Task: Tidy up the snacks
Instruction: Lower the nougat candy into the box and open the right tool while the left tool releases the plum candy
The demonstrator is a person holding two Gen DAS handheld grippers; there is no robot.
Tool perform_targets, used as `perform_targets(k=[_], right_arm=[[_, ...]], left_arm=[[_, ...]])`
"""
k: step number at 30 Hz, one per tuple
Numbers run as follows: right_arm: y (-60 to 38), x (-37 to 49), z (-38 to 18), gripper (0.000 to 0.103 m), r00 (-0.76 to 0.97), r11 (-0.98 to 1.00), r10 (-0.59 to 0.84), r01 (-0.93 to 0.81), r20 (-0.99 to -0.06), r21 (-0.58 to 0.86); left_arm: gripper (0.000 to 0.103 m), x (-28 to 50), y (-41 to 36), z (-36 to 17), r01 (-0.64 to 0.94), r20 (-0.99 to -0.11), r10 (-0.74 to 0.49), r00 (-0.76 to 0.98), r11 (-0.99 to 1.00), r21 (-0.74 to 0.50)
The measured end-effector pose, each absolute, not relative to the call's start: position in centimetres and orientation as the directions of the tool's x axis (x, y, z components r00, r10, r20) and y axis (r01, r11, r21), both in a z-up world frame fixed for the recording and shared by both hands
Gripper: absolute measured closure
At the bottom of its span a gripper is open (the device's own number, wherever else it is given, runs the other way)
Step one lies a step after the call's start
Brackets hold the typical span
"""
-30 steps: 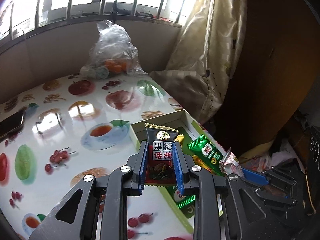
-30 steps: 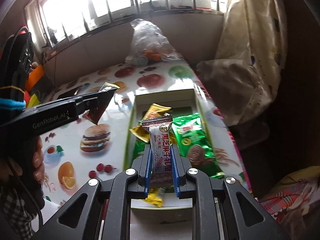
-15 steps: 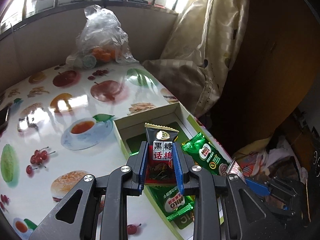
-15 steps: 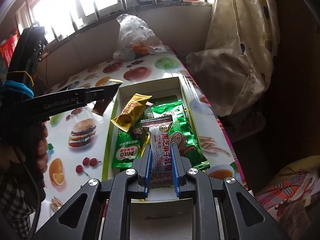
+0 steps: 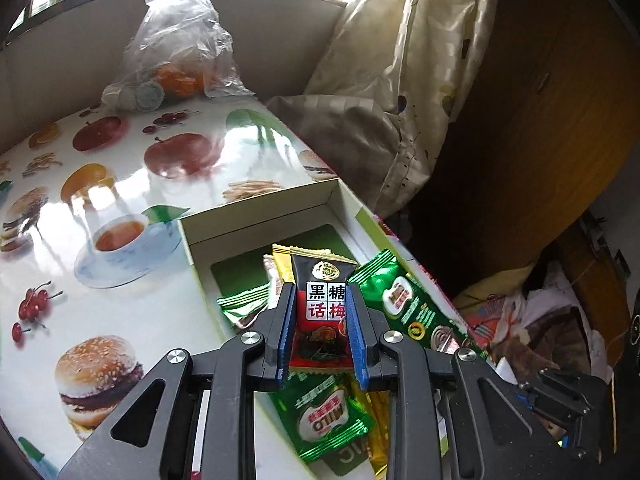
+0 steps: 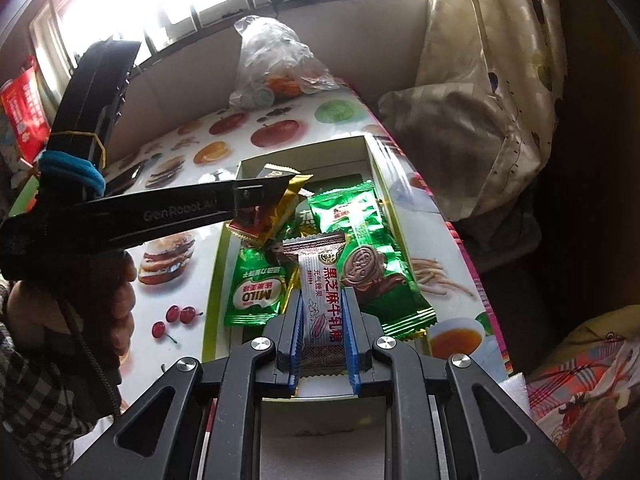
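Observation:
My left gripper [image 5: 321,300] is shut on a black and red plum candy packet [image 5: 325,312] and holds it over the open white box [image 5: 256,216]. In the right wrist view the left gripper [image 6: 256,200] reaches over the box's left wall [image 6: 218,276]. My right gripper [image 6: 323,304] is shut on a white and red sesame candy bar [image 6: 322,300] above the box's near end. Inside the box lie green Milo packets [image 6: 256,292], a long green wrapper [image 6: 368,264] and a gold packet [image 6: 280,208].
The box sits at the right edge of a table [image 5: 120,184] with a fruit-print cover. A clear plastic bag with oranges [image 5: 176,52] stands at the far end by the wall. A curtain [image 5: 392,92] hangs right of the table. A phone [image 6: 128,176] lies far left.
Both grippers have moved forward and lower over the box, each still gripping its packet. The left gripper has come from beside the box to above its left wall.

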State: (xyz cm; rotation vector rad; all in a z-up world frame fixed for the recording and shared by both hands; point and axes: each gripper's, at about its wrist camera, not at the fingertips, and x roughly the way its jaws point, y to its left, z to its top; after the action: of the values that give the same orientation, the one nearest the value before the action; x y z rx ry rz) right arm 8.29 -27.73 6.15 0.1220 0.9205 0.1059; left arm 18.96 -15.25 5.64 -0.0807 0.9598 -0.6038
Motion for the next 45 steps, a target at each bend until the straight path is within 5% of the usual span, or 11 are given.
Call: perform_targets(k=[39,45], right_arm=[[-26.4,10.1,3.0,0.083,0.586,0.987,0.157,-0.058,-0.795,0.152],[-26.4,10.0,3.0,0.078,0.593,0.986,0.161,-0.06,-0.789,0.156]], left_arm=[[0.077,19.1,-16.9,4.9,0.487,-0.74,-0.469,0.482,0.846,-0.219],[0.068,18.9,-16.6,5.3,0.482,-0.736,-0.469,0.489,0.848,-0.22]])
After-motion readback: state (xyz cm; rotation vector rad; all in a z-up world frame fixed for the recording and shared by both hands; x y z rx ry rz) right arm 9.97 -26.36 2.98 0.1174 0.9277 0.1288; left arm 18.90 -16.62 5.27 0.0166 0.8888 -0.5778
